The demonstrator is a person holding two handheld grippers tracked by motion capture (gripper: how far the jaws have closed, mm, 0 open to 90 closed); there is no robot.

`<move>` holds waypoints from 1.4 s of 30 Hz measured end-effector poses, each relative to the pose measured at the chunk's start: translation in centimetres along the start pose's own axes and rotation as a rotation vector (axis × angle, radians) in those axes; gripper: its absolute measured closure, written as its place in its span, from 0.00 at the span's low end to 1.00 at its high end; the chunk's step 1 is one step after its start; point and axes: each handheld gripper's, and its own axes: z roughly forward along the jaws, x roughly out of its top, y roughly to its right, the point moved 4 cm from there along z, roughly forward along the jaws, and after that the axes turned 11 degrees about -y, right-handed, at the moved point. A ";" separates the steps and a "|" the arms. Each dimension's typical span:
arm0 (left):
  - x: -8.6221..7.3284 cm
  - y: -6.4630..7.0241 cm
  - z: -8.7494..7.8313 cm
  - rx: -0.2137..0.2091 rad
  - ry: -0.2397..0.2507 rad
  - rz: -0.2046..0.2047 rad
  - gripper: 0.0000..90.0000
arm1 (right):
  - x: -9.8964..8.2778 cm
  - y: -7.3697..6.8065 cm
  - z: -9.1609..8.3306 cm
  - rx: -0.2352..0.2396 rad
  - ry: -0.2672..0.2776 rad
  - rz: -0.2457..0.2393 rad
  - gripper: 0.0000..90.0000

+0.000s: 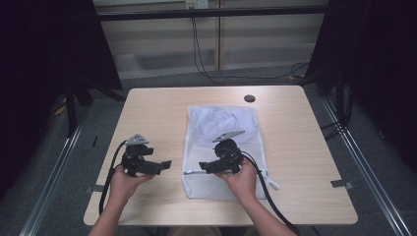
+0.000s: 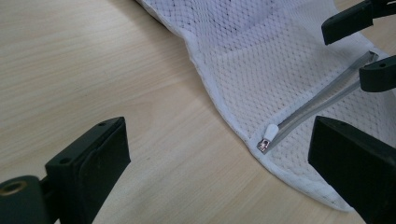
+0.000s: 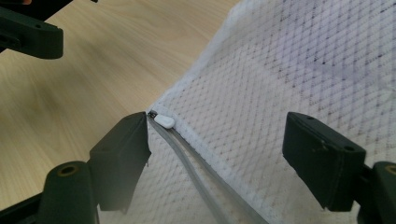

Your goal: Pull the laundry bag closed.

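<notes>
The person is lining both claws up on the zipper pull (image 3: 164, 121) of a white mesh laundry bag (image 1: 219, 147) that is lying flat on the worktop (image 1: 147, 108), with clothing showing inside it. The right claw (image 1: 202, 168) is hovering with jaws spread just over the zipper (image 2: 322, 109), its left jaw nearly touching the pull, while the left claw (image 1: 164, 166) (also released) is waiting just beside the bag's corner. Next, I judge, one claw needs to be pinching the small pull while the other is pinning the fabric.
</notes>
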 end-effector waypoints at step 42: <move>-0.7 0.0 -0.3 -0.008 -0.034 0.014 0.08 | 1.1 -1.9 3.5 0.163 -0.095 0.051 0.52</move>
